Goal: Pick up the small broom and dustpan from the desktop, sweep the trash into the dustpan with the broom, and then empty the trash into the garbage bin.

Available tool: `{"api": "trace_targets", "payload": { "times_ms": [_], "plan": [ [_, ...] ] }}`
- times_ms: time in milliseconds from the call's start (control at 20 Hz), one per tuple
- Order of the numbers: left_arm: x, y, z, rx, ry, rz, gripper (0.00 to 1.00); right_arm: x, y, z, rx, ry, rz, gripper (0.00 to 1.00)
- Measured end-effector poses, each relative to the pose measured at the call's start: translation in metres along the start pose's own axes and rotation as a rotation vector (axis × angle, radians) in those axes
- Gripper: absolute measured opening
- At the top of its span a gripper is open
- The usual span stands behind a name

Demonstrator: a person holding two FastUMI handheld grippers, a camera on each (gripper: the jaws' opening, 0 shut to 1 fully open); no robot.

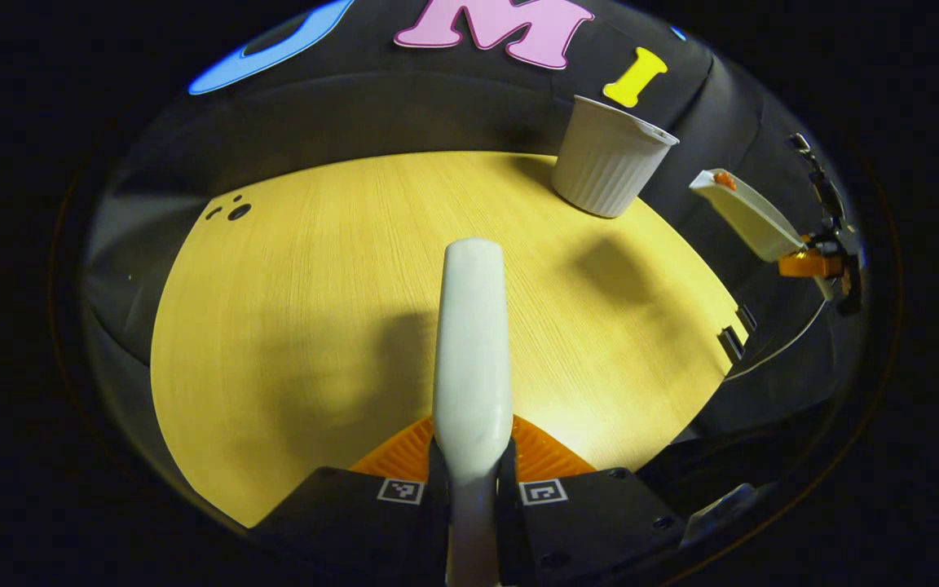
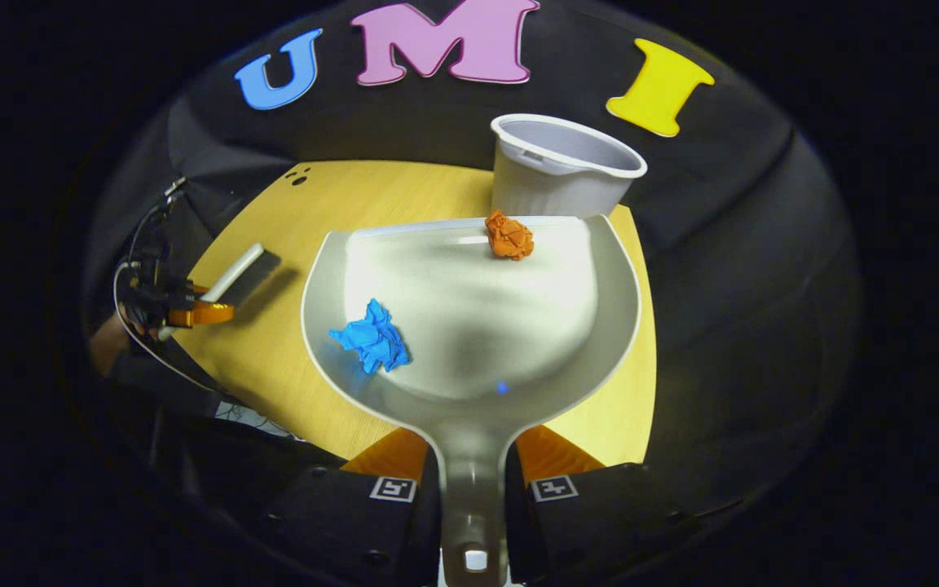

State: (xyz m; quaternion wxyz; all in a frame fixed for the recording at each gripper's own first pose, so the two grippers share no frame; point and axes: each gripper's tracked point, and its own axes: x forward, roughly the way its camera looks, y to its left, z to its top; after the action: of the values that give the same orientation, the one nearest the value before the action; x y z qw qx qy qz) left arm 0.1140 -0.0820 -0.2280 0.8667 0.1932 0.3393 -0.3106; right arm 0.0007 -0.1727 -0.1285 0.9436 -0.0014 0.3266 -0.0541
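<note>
Dustpan (image 2: 469, 318) fills the middle of our right gripper view, its handle running back between the fingers of our right gripper (image 2: 473, 489), which are clamped together on that handle. We see two bits of trash lying in the pan: a crumpled blue paper ball (image 2: 372, 337) near its left wall and a crumpled orange paper ball (image 2: 509, 235) right at the front lip. Just past that lip stands the ribbed white garbage bin (image 2: 555, 175), upright at the far edge of the wooden desktop (image 2: 274, 350), and the orange ball sits close under its wall. In our left gripper view, the left gripper (image 1: 472, 473) is closed on the white handle of the broom (image 1: 472, 350), which points forward over the desktop (image 1: 290, 326); we cannot see the bristles. The same bin (image 1: 610, 159) stands toward the far right of the table here, and beyond the table's right edge the dustpan (image 1: 747, 216) shows side-on, tilted, with the orange ball (image 1: 724, 179) at its raised lip. Off to the left in the right gripper view, we also make out the left gripper (image 2: 184, 310) holding the broom (image 2: 233, 273) over the desktop's left part.
</note>
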Motion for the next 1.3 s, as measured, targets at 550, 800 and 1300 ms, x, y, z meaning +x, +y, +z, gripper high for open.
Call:
{"api": "trace_targets", "payload": {
  "times_ms": [550,800,1300],
  "plan": [
    [-0.042,0.027,-0.032,-0.069,-0.008,0.064,0.28,-0.037,-0.107,0.131,0.082,-0.096,-0.096,0.40],
    [-0.051,0.039,-0.030,-0.142,-0.030,0.076,0.28,0.009,-0.147,0.175,0.087,-0.111,-0.220,0.36],
    [-0.058,0.064,0.007,-0.187,-0.090,0.109,0.28,0.080,-0.191,0.214,0.016,-0.158,-0.479,0.31]
  ]
}}
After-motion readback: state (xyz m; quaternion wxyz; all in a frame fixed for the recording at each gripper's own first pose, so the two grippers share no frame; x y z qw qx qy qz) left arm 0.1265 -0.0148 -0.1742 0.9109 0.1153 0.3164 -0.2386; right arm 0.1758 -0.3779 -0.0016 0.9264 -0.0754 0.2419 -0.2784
